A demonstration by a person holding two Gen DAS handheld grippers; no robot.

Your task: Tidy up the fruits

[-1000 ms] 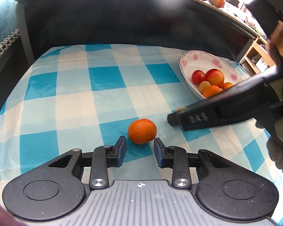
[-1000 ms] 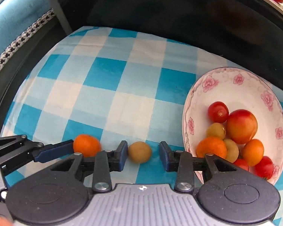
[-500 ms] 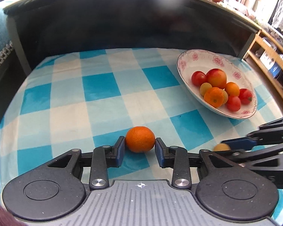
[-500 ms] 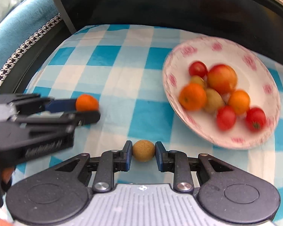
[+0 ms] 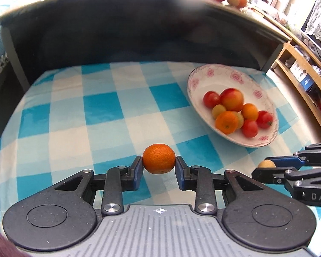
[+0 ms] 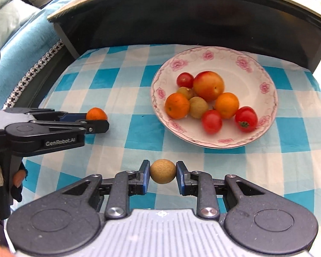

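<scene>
A blue-checked cloth (image 6: 126,150) covers the table, backed by a dark shelf wall (image 6: 192,21) on the far side. A flowered plate (image 6: 265,68) sits to the right, piled with fruit. Nothing stands between it and the tools. The left gripper (image 5: 159,167), angled down, pinches a tangerine (image 5: 159,159) clear of the cloth. The right gripper (image 6: 162,176), nearer the plate, pinches a small tan fruit (image 6: 162,171).
</scene>
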